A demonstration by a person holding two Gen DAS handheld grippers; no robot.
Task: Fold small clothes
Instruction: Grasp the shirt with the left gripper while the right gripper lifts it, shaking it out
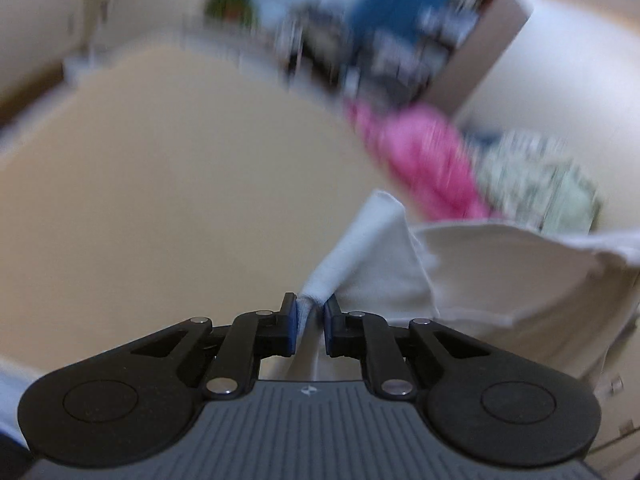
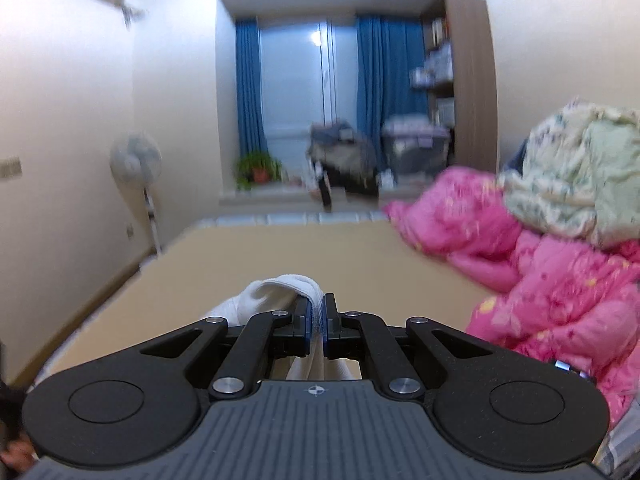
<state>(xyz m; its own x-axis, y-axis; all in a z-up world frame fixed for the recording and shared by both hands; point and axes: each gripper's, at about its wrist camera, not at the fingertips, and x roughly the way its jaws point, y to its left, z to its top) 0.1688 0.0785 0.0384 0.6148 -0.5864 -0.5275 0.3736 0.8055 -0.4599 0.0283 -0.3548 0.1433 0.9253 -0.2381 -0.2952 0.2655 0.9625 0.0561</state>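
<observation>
Gripping a pinch of white cloth, my left gripper (image 1: 311, 322) sits at the bottom centre of its own view with the blue pads nearly together and a narrow bunch of fabric caught between them. From that pinch the white garment (image 1: 460, 280) rises toward the middle of the frame as a rolled edge, then spreads out to the right as a wide, slack sheet with a raw-looking hem along its upper right side. Behind it, filling the left and centre of the frame, lies the tan bed surface (image 1: 180, 200), blurred and tilted. At the upper right of that view I make out the pink quilt (image 1: 416, 156) and, just beside it on the right, a pale floral blanket (image 1: 536, 176), both smeared by blur. My right gripper (image 2: 316, 318) is likewise at the bottom centre of its view, its pads closed tight on another part of the white garment (image 2: 276, 286), which humps up just above and left of the pads and hangs down below them. Beyond it the tan bed surface (image 2: 280, 256) runs toward the middle of the frame. The pink quilt (image 2: 520, 264) is heaped along the right side, with the pale floral blanket (image 2: 576, 176) resting on top of it. Blue curtains (image 2: 250, 84) frame a window at the upper centre, and a standing fan (image 2: 138, 168) is at the left wall.
</observation>
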